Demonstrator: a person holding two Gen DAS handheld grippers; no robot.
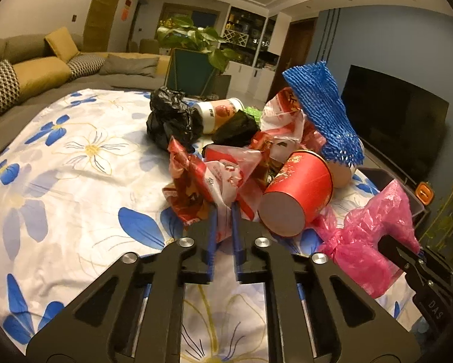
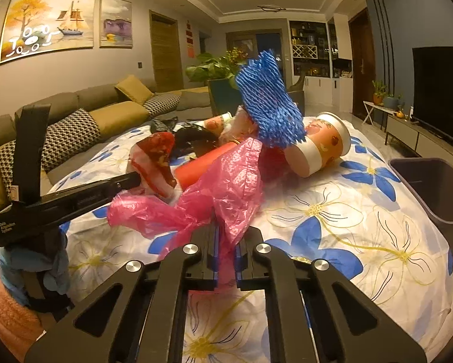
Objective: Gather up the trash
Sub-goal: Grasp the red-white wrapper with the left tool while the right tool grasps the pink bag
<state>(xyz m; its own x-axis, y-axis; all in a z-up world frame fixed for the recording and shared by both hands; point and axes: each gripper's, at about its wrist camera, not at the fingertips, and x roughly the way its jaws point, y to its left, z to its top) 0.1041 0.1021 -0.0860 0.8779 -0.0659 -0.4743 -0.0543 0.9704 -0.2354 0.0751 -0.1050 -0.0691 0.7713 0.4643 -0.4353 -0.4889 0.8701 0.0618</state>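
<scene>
Left wrist view shows the left gripper (image 1: 224, 211) at lower centre, its jaws drawn narrow on a flap of the red-and-white bag (image 1: 226, 178) that lies at the near edge of the trash heap. The heap sits on a floral cloth (image 1: 75, 181) and fills the centre and right of the frame: a red cup (image 1: 299, 196) on its side just right of the bag, a blue foam net (image 1: 323, 112) standing above it, a black bag (image 1: 172, 118) behind, and a printed cup (image 1: 217, 113) on its side beside that. At lower right the pink bag (image 1: 362, 236) is pinched by the other tool.

Right wrist view confirms this: the right gripper (image 2: 226, 236), lower centre, is closed narrow on the pink bag (image 2: 220, 181), whose film bunches up between the jaws. A dark bin (image 2: 432, 187) stands at the right edge, beside the cloth, and looks empty as far as its inside shows.

Both tools seem to be at the grasp stage, each with one bag secured and neither yet lifted clear. Next, the pink bag should be raised and carried right, over the bin's rim, then released. Loose film may snag the red cup or drag neighbours along, so a slow lift seems wise.
</scene>
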